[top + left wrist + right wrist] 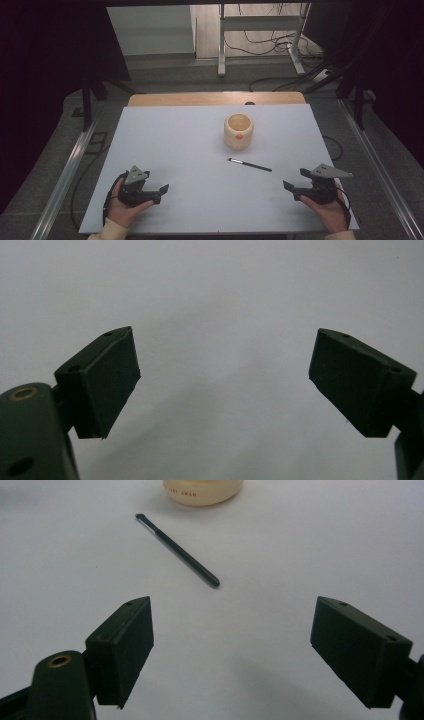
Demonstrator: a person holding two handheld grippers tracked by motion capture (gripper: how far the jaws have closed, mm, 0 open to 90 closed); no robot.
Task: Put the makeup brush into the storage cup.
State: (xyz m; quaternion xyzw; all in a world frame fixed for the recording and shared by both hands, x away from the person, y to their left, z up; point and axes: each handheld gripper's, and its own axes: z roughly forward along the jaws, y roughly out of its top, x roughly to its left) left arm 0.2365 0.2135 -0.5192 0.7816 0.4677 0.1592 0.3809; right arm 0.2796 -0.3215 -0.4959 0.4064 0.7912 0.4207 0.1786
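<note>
**Brush lies flat and untouched; both grippers spread wide and empty**

The brush lies flat on the white table surface, in front of and slightly right of the cream pot, near it but not touching. In the high view its long axis runs on a shallow diagonal: the bristle tip points left and a little away from the person, toward the pot's side of the table, and the plain handle end points right and toward the near edge. In the right gripper view the brush runs from upper left to lower right, bristle end farthest from the jaws and nearest the pot, handle end closest to the jaws. The handle is thin, dark and straight; the tip is slightly widened.

The right gripper sits low at the near right of the table, held in the person's right hand. Its jaws stand fully apart with nothing between them, and they touch neither the brush nor the pot. The brush's handle end lies ahead of the jaws, well apart from them.

The left gripper sits at the near left, held in the left hand. Its jaws are likewise spread wide and empty, with bare table surface ahead of them in the left gripper view. It is well apart from the brush.
</note>
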